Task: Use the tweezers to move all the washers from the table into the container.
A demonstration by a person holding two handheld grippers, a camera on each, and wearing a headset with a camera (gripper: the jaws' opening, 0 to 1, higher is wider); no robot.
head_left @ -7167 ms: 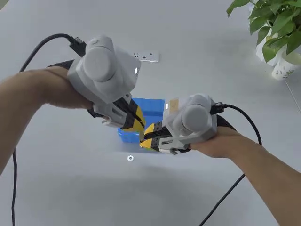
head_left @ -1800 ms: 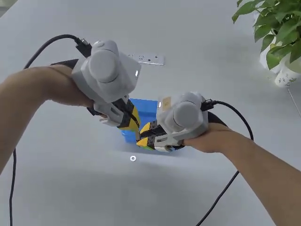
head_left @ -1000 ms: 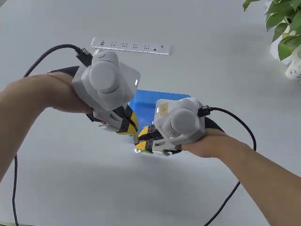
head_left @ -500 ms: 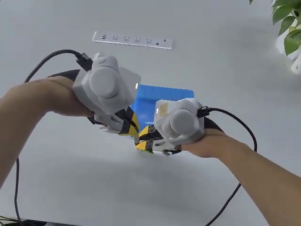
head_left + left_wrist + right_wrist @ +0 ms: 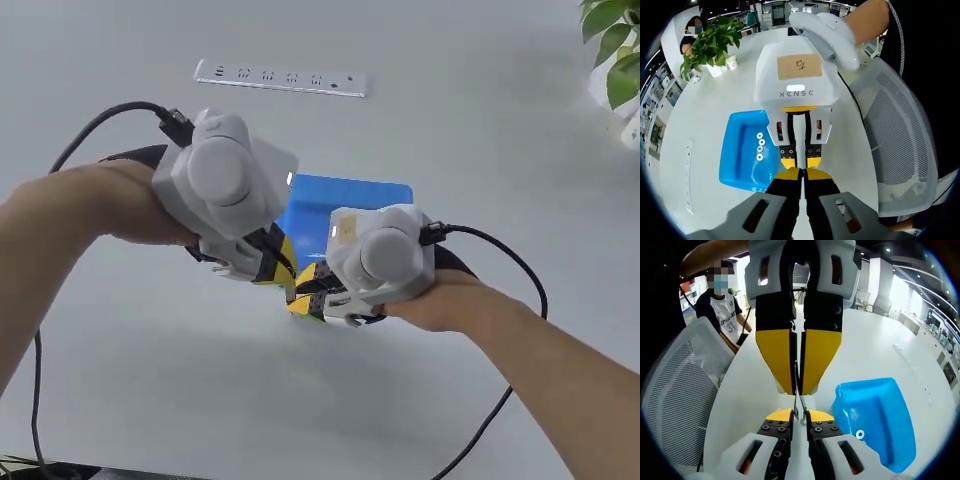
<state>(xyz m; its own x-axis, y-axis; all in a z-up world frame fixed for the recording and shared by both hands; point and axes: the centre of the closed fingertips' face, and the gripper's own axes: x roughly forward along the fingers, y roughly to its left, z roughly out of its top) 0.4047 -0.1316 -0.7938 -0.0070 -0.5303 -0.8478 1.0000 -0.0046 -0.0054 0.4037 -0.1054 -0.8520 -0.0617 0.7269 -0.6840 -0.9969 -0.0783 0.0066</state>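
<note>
The blue container point(image 5: 352, 196) lies on the white table behind both grippers. My left gripper point(image 5: 288, 282) and right gripper point(image 5: 299, 304) meet tip to tip at its near edge. In the right gripper view thin metal tweezers point(image 5: 799, 401) run from my right gripper point(image 5: 799, 416) up between the left gripper's yellow fingers point(image 5: 776, 355); both are shut on them. In the left gripper view my left gripper point(image 5: 802, 175) faces the right gripper's jaws, beside the container point(image 5: 740, 165), which holds several washers point(image 5: 760, 148) in a row. The tweezers' tips are hidden.
A white power strip point(image 5: 280, 78) lies at the table's far side and a potted plant point(image 5: 615, 55) stands at the far right. A mesh chair point(image 5: 902, 145) is beside the table, and a person point(image 5: 722, 307) stands beyond it. Cables trail from both grippers.
The washer that lay on the table in front of the grippers is now hidden under their tips, which came down over it. The head camera has shifted; the last half second shows almost no motion.
</note>
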